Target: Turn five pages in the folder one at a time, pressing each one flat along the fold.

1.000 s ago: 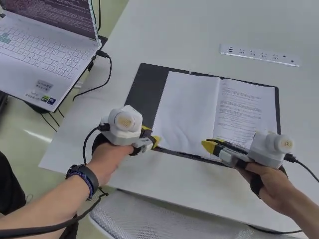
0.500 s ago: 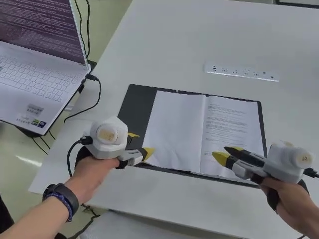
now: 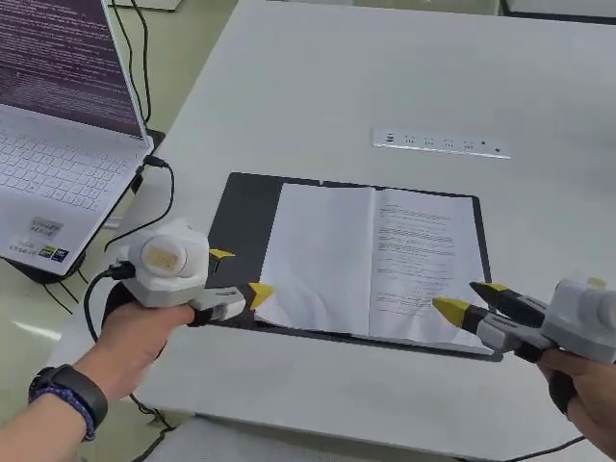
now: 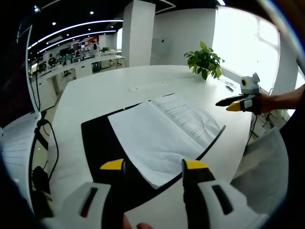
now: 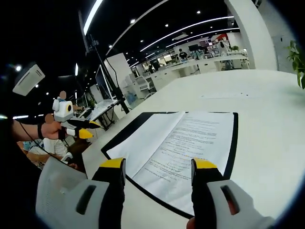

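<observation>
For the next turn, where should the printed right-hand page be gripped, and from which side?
Its lower outer corner, from the right with the right gripper, probably. The printed page lies flat and is bound at the fold, so only the outer edge lifts free, and those open jaws hover beside it.

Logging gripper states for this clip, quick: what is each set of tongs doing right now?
Left tongs: open, holding nothing, by the folder's near left corner.
Right tongs: open, holding nothing.

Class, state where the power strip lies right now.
Head view: the power strip lies on the table beyond the far edge of the open folder.
</observation>
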Motion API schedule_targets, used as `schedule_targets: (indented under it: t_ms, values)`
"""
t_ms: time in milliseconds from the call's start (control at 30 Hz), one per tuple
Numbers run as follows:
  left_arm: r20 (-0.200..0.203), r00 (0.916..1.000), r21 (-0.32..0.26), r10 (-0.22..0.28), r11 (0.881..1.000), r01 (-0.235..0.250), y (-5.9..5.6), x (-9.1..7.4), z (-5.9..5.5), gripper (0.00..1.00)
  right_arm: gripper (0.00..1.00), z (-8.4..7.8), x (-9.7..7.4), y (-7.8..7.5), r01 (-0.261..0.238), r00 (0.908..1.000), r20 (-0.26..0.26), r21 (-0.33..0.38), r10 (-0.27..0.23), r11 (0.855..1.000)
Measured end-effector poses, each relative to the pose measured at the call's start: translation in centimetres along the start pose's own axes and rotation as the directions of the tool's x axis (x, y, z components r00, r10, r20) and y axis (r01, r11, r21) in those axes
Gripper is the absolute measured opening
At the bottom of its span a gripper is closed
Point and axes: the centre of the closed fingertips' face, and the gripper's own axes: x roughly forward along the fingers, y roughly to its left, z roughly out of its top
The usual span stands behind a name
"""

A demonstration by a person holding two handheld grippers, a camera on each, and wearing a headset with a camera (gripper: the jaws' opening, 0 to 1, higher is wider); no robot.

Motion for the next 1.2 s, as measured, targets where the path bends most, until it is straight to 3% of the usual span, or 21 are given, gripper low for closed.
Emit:
schedule_targets:
  t_ms: [133, 333, 667, 933, 1200]
  values:
    - [0.005, 0.9999, -0.001, 0.009, 1.000, -0.009, 0.2, -1.0, 0.0, 0.50, 0.57, -0.3, -1.1, -0.7, 0.013, 0.9999, -0.008, -0.008, -0.013, 1.000]
    - [0.000, 0.9996, -0.015, 0.029, 0.999, -0.029, 0.7, -2.3, -0.9, 0.57, 0.61, 0.0, -2.7, -0.8, 0.039, 0.9992, 0.011, -0.003, -0.039, 0.999]
    - [0.026, 0.9988, -0.054, 0.042, 0.998, -0.041, 0.5, -3.8, -1.4, 0.66, 0.69, -1.5, -5.2, -1.0, 0.093, 0.9956, 0.013, 0.005, -0.093, 0.996]
    - [0.021, 0.9987, -0.044, 0.046, 0.998, -0.045, -0.1, -3.5, -1.4, 0.66, 0.69, -2.4, -6.2, -1.0, 0.112, 0.9937, 0.009, 0.010, -0.112, 0.994]
    - [0.017, 0.9996, -0.026, 0.024, 0.999, -0.023, -1.3, -2.2, -0.4, 0.66, 0.69, -2.3, -6.6, -1.3, 0.114, 0.9932, 0.022, 0.018, -0.114, 0.993]
